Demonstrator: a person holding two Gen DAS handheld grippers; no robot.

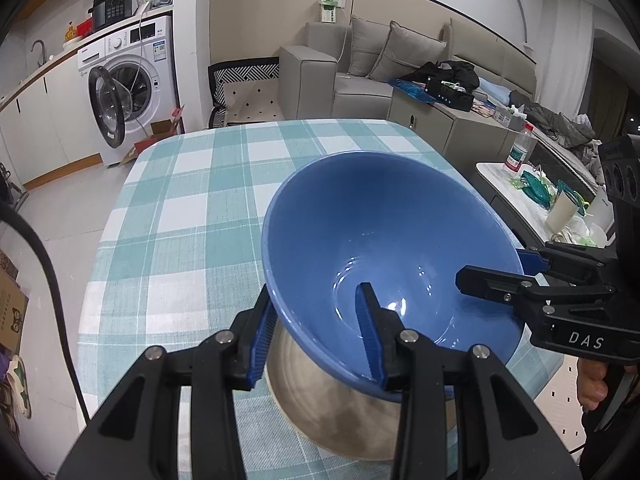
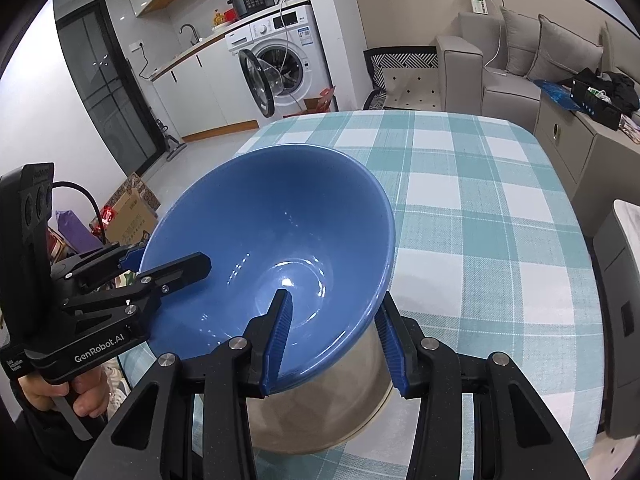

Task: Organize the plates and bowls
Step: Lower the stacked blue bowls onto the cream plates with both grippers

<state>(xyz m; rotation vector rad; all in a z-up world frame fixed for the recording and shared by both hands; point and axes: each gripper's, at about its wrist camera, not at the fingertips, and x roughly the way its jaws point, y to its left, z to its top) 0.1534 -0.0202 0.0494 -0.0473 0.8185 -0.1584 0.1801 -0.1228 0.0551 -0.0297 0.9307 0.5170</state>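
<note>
Blue ceramic bowl point(image 1: 384, 240), one item, tilted, carried above the checked counter point(image 1: 180, 200). Beneath it shows a steel bowl point(image 1: 340, 400); whether the blue one rests in it or hangs just clear you cannot tell from either view.

Left tool point(image 1: 316, 340): narrow, pinching the bowl's rim, one blue pad inside the wall and one outside. Right tool point(image 2: 336, 344): narrow likewise, clamped on the rim at the opposite side, inner pad against the glaze, outer pad under the lip.

Handling note: you carry one rigid thing with two grips, so lower both hands at the same rate and keep the rim from twisting between the pads. Level the bowl before it seats, centre it over the steel one, and release only when it sits without rocking. Glazed ware is likely slippery; do not loosen one side first.

View differences: left wrist view shows a side table point(image 1: 504, 172) with a plastic bottle point(image 1: 520, 148) and your hand point(image 1: 592, 384) on the right handle. Right wrist view shows instead a dark glass door point(image 2: 100, 92), cardboard boxes point(image 2: 132, 216) on the floor, and your other hand point(image 2: 60, 396).
</note>
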